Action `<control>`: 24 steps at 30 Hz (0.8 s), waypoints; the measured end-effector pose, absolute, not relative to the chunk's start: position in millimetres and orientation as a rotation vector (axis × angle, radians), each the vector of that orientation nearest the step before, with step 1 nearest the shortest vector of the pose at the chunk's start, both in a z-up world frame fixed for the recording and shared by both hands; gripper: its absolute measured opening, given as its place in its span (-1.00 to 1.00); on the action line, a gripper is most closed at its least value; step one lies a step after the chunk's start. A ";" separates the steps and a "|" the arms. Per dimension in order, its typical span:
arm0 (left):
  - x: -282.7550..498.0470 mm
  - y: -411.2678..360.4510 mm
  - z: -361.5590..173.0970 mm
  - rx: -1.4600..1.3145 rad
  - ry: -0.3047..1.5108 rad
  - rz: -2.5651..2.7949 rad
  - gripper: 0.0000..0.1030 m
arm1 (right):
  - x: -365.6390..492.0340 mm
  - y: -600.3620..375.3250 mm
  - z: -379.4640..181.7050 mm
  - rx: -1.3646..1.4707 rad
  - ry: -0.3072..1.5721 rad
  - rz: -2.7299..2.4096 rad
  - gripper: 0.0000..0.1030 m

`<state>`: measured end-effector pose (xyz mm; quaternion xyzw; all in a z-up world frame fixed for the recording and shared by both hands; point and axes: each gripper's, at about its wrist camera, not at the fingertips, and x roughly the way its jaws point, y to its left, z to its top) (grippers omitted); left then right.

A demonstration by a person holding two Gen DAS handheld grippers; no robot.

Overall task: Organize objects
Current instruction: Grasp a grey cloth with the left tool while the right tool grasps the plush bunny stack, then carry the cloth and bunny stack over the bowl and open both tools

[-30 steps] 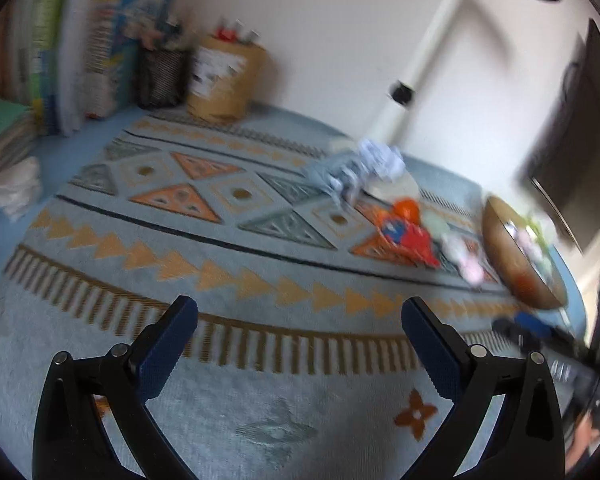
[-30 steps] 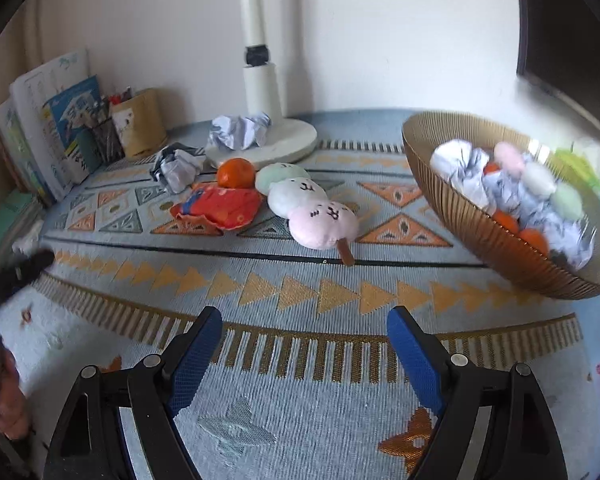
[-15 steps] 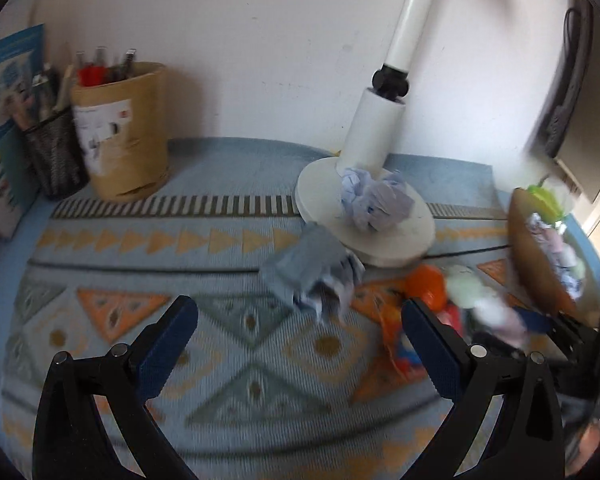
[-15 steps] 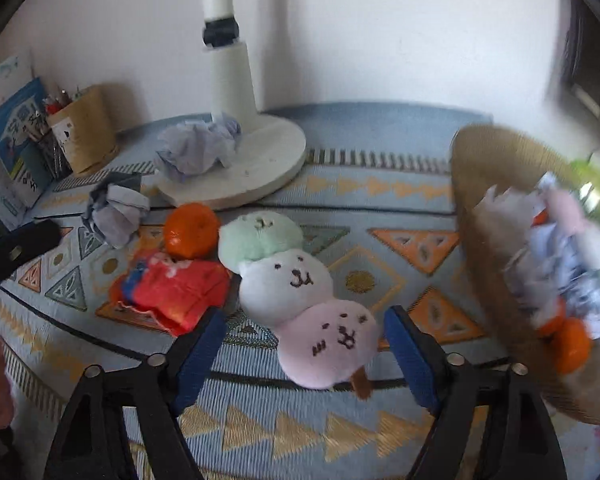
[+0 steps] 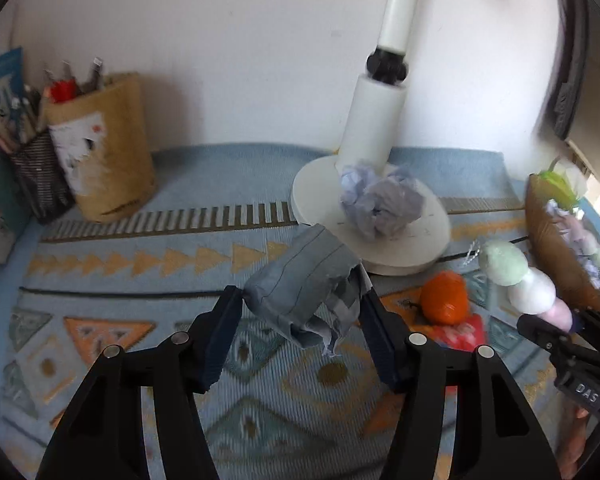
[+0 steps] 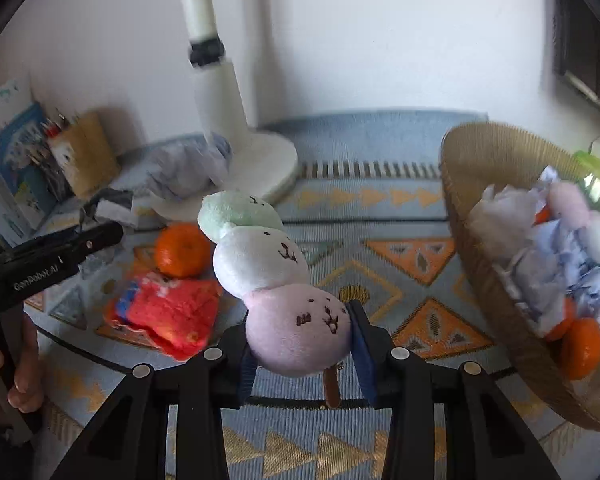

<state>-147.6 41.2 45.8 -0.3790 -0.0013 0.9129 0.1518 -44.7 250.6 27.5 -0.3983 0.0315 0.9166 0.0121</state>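
A crumpled grey paper wad [image 5: 300,280] sits between the blue pads of my left gripper [image 5: 300,299]; the jaws are closing and both pads touch it. A plush skewer of green, white and pink balls [image 6: 260,260] lies on the patterned rug. My right gripper [image 6: 300,332] is closing its jaws on the pink ball, pads pressing its sides. In the left wrist view the same plush [image 5: 516,280] shows at right, with the right gripper [image 5: 572,344] behind it. A wicker basket [image 6: 492,168] at the right holds paper wads, plush balls and tangerines.
A tangerine [image 6: 179,249] and a red packet [image 6: 168,312] lie left of the plush. Another paper wad [image 5: 380,200] rests on the white lamp base [image 5: 312,188]. A brown pen holder [image 5: 104,164] and a mesh cup [image 5: 40,176] stand by the wall.
The left jaws went from wide apart to closed around the grey wad. The right gripper moved in over the plush and closed its jaws on the pink ball.
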 end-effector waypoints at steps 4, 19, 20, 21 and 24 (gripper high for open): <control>-93.8 29.4 67.7 -1.020 -0.031 2.630 0.11 | 1.0 242.6 38.5 -1.251 0.068 2.861 -0.23; 13.4 5.9 42.2 -0.987 -0.252 2.644 0.11 | 107.8 213.5 15.8 -1.455 0.077 2.925 0.49; 15.4 5.8 40.9 -0.981 -0.253 2.650 0.11 | 115.3 217.3 16.5 -1.430 0.087 2.937 0.50; 15.7 5.7 40.2 -0.988 -0.255 2.653 0.11 | 118.8 219.8 17.3 -1.411 0.094 2.946 0.50; 16.6 4.6 40.1 -0.984 -0.268 2.654 0.11 | 113.6 222.7 17.7 -1.423 0.117 2.961 0.50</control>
